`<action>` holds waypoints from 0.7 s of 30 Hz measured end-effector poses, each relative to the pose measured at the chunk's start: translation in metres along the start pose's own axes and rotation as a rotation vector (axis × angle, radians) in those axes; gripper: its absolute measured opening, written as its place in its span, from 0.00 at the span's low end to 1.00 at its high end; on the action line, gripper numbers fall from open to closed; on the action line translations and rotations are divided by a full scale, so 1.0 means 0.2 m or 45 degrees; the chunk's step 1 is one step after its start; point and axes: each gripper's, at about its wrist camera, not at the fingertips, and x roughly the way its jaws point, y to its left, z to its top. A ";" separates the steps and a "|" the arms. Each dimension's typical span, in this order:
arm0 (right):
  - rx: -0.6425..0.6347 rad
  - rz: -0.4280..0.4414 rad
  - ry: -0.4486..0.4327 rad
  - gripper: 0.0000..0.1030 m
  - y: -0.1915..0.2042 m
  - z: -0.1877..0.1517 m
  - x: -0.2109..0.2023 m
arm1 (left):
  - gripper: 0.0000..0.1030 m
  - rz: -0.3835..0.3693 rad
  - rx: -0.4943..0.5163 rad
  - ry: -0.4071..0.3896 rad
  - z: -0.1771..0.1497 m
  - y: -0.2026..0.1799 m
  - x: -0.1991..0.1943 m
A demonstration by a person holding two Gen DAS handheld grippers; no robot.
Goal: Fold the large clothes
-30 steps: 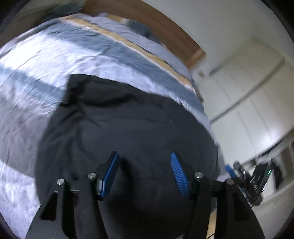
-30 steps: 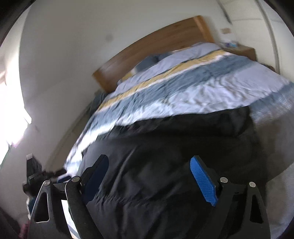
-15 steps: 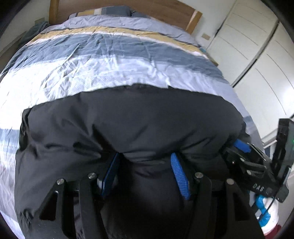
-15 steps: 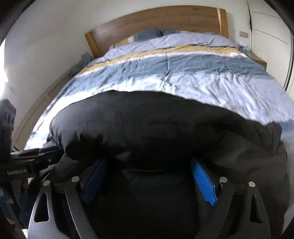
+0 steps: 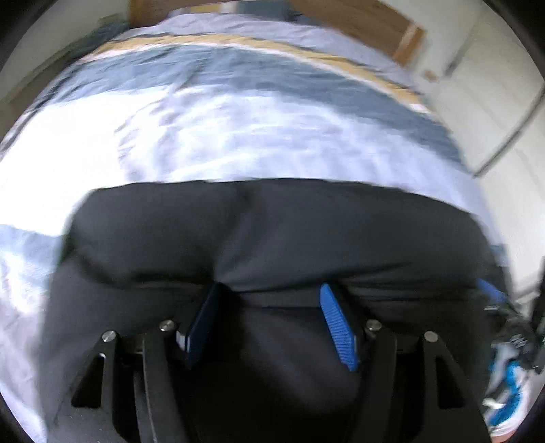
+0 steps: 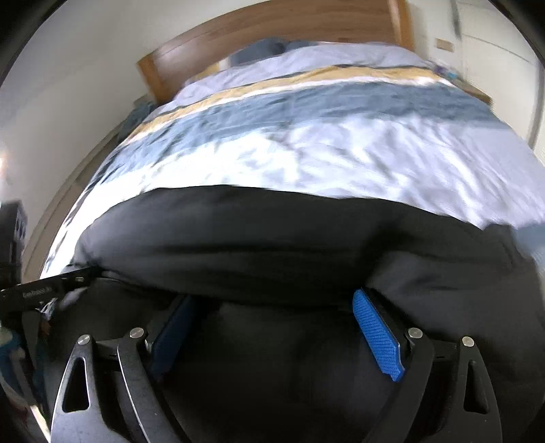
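Observation:
A large black padded garment point(image 5: 272, 238) lies on the near end of the bed, with a thick folded roll across its far side; it also shows in the right wrist view point(image 6: 272, 245). My left gripper point(image 5: 272, 296) is open, its blue pads apart, tips tucked under the near edge of the roll. My right gripper point(image 6: 276, 303) is open wide, tips likewise at the roll's near edge. Each gripper shows at the edge of the other's view: the right one point(image 5: 490, 296), the left one point(image 6: 47, 289).
The bed has a striped duvet point(image 5: 238, 119) in white, blue and tan, with a wooden headboard point(image 6: 272, 27) behind. White wardrobe doors point(image 5: 504, 136) stand to the right. A wall runs along the bed's left side point(image 6: 68, 85).
Both grippers have swung to face the headboard and dropped low. The garment's far part has come over toward me into a thick roll, and the tips now sit under its edge.

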 end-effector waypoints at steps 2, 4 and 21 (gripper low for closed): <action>0.100 -0.016 0.014 0.88 -0.17 -0.03 -0.02 | 0.65 0.037 -0.088 0.049 -0.01 0.15 0.01; 0.159 -0.048 0.048 0.88 -0.31 -0.06 -0.05 | 0.65 0.092 -0.136 0.087 -0.02 0.28 -0.01; -0.003 -0.024 -0.169 0.89 0.00 -0.39 -0.49 | 0.64 -0.031 -0.050 -0.202 -0.53 0.18 -0.42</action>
